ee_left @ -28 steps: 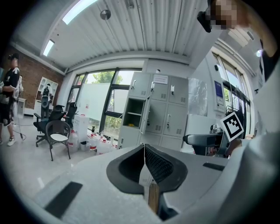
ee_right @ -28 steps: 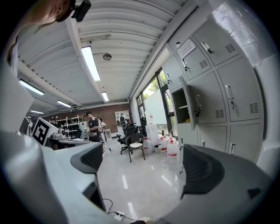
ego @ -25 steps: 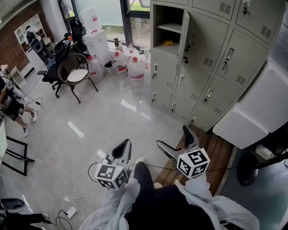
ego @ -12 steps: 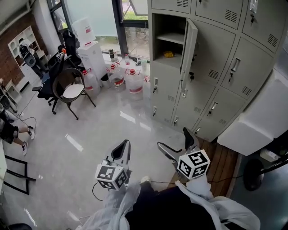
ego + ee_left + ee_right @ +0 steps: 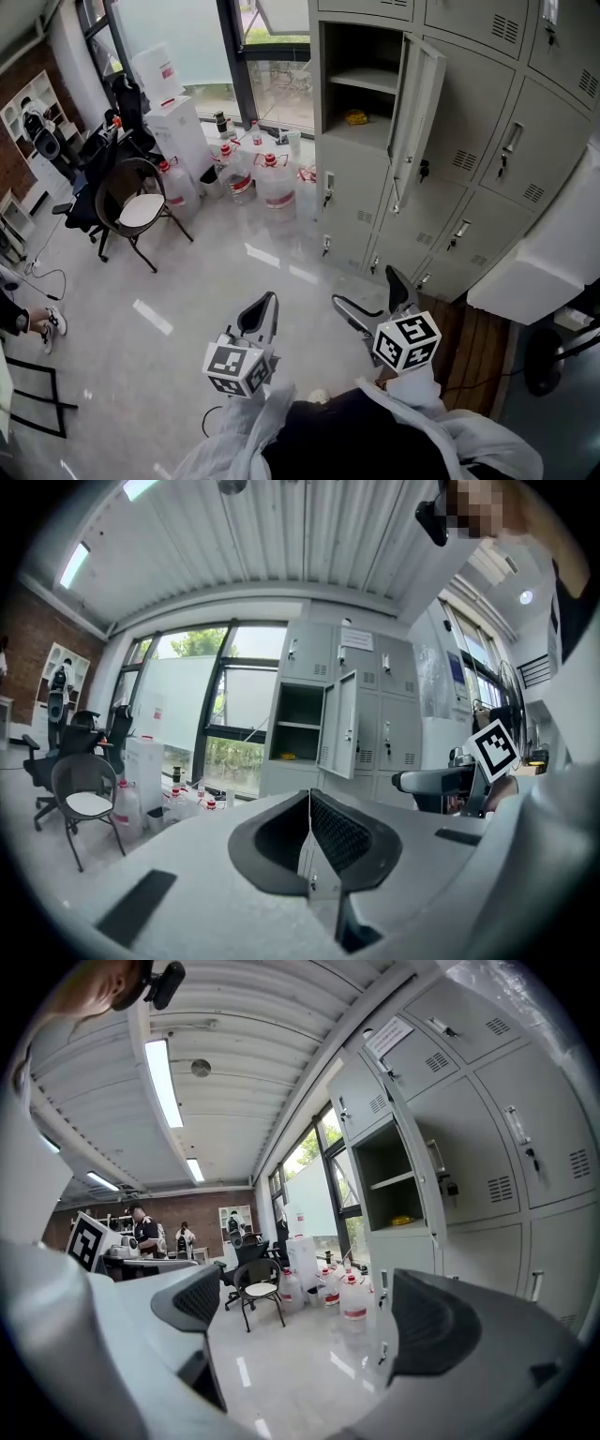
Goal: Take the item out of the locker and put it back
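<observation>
- The pale glossy floor (image 5: 206, 272) spread out below me, and I stood on it facing the lockers.
- The grey bank of lockers (image 5: 487, 187) filled the upper right of the head view. All its doors that I could see were closed but one.
- That one compartment (image 5: 361, 56), at the bank's left end beside the window, stood open. Its door (image 5: 417, 103) was swung out to the right, and a shelf split the space into an upper and a lower part.
- A black chair with a white seat (image 5: 141, 211) stood on the floor well to the left of the lockers.
- A cluster of clear water jugs with red caps (image 5: 275, 178) sat on the floor between the chair and the lockers, just beside the foot of the bank.
- My right gripper (image 5: 367, 295) was held low in front of me, well short of the lockers. Its jaws stood wide apart with only the floor and the far room showing between them (image 5: 300, 1326).
- My left gripper (image 5: 267, 302) was beside it at much the same height. Its jaws were pressed together with nothing between them (image 5: 309, 827).
- The item (image 5: 354, 117), small and yellow, lay inside the open compartment on the floor of the lower part, under the shelf. Neither gripper was near it.
</observation>
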A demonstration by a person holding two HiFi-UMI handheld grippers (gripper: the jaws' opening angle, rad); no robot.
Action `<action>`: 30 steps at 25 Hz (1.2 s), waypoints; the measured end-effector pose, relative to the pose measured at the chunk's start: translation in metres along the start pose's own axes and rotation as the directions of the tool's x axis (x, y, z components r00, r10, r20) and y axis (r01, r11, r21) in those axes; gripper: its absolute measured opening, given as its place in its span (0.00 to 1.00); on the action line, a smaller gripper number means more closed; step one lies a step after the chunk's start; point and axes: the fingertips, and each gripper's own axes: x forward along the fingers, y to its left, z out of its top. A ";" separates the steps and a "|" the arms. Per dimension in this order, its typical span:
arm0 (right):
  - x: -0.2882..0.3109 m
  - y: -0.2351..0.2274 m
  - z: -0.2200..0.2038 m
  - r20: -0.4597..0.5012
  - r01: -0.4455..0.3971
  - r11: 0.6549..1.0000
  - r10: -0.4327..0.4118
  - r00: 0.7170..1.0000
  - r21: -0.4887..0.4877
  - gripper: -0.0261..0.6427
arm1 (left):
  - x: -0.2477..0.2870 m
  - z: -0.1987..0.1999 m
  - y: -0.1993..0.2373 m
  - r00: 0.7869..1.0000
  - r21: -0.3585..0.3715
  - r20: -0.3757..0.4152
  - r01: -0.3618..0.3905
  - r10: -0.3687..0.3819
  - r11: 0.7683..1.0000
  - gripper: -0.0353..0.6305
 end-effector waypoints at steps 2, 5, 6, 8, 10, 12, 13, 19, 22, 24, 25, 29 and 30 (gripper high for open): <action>0.012 0.002 -0.010 -0.010 0.003 1.000 -0.003 1.000 0.003 0.89 | 0.003 -0.008 0.013 1.000 -0.005 -0.008 0.002 -0.002 1.000 0.06; 0.022 0.006 -0.020 -0.023 0.010 1.000 -0.009 1.000 0.012 0.89 | 0.004 -0.020 0.025 1.000 -0.021 -0.027 0.004 -0.005 1.000 0.06; 0.024 0.008 -0.023 -0.026 0.012 1.000 -0.012 1.000 0.015 0.89 | 0.004 -0.023 0.028 0.999 -0.027 -0.031 0.006 -0.007 1.000 0.06; 0.028 0.011 -0.028 -0.036 0.015 1.000 -0.014 0.999 0.018 0.89 | 0.003 -0.028 0.033 0.999 -0.037 -0.039 0.009 -0.010 0.999 0.06; 0.030 0.014 -0.031 -0.047 0.013 1.000 -0.013 0.999 0.015 0.89 | 0.002 -0.031 0.038 0.999 -0.045 -0.042 0.006 -0.008 0.999 0.06; 0.031 0.016 -0.031 -0.056 0.012 1.000 -0.011 0.998 0.013 0.89 | 0.000 -0.032 0.042 0.999 -0.053 -0.044 0.001 -0.003 0.999 0.07; 0.031 0.016 -0.031 -0.060 0.013 1.000 -0.012 0.998 0.013 0.89 | -0.001 -0.032 0.043 0.999 -0.057 -0.046 -0.001 -0.001 0.998 0.06; 0.031 0.019 -0.042 -0.091 0.014 1.000 -0.011 0.996 0.023 0.89 | -0.010 -0.045 0.047 0.998 -0.086 -0.066 -0.018 0.013 0.996 0.07; 0.039 0.021 -0.050 -0.104 0.000 1.000 0.003 0.995 0.028 0.89 | -0.009 -0.053 0.054 0.997 -0.097 -0.074 -0.033 0.026 0.995 0.06; 0.047 0.019 -0.053 -0.107 -0.010 0.999 0.013 0.994 0.034 0.89 | -0.004 -0.056 0.058 0.996 -0.096 -0.077 -0.042 0.035 0.994 0.06; 0.052 0.017 -0.053 -0.107 -0.015 0.999 0.019 0.994 0.036 0.89 | 0.000 -0.057 0.061 0.996 -0.097 -0.079 -0.047 0.039 0.994 0.06; 0.076 0.006 -0.046 -0.100 -0.029 0.999 0.032 0.994 0.032 0.89 | 0.024 -0.054 0.074 0.996 -0.097 -0.079 -0.054 0.047 0.994 0.06; 0.083 0.000 -0.043 -0.096 -0.030 0.999 0.032 0.995 0.029 0.89 | 0.033 -0.051 0.077 0.996 -0.093 -0.077 -0.052 0.045 0.994 0.06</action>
